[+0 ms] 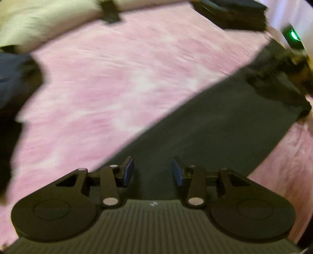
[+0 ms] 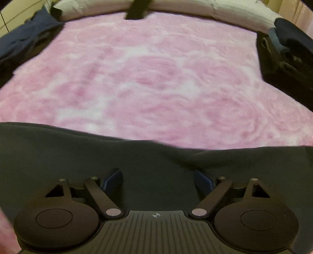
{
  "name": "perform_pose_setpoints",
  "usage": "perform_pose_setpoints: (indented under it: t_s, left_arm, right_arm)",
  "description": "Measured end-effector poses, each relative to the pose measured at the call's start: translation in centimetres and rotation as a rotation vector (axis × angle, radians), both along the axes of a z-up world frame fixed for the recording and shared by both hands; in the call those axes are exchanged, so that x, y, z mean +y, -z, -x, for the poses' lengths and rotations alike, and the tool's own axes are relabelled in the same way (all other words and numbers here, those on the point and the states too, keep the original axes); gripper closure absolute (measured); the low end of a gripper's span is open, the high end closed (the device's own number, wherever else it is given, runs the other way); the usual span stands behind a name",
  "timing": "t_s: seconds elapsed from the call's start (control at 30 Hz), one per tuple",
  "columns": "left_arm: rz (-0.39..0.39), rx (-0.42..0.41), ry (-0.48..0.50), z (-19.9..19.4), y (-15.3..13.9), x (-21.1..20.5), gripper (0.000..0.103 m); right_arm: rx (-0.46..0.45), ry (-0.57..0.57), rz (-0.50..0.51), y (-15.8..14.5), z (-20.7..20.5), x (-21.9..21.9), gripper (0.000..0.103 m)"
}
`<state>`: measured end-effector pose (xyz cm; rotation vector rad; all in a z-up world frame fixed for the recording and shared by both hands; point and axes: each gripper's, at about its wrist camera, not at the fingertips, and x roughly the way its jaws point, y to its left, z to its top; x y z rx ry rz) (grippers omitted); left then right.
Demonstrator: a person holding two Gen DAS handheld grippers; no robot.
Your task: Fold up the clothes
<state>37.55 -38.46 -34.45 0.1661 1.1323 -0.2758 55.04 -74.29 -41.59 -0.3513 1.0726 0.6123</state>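
Note:
A dark grey garment lies flat on a pink fluffy blanket, running from my left gripper toward the upper right. The left gripper is open just above the near end of the cloth, with blue pads apart. In the right wrist view the same garment spreads across the foreground. My right gripper is open wide over it, holding nothing. The left wrist view is motion-blurred.
A stack of folded dark clothes sits at the right of the blanket, also in the left wrist view. Unfolded navy clothes lie at the left. White pillows line the far edge.

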Motion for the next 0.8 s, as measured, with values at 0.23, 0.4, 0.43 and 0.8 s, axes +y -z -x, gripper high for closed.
perform_pose_setpoints:
  t_s: [0.23,0.4,0.43,0.8]
  left_arm:
    - [-0.079,0.017,-0.005,-1.8,0.4,-5.4,0.066]
    - [-0.145,0.057,-0.021,-0.8,-0.6,-7.7,0.066]
    - [-0.162,0.060,-0.022,0.0,-1.3,-8.1,0.066]
    - [-0.260,0.190,-0.173,11.8,-7.3,-5.6,0.058]
  right_arm:
    - [-0.058,0.130,-0.095,-2.1,-3.9,-7.8,0.018]
    - [-0.026,0.178,-0.067,-1.4,-3.9,-15.1,0.018]
    - [-0.036,0.204,-0.051,-1.3,-4.1,-16.8,0.018]
    - [-0.055,0.278,-0.093,-10.0,4.6,-19.7,0.009]
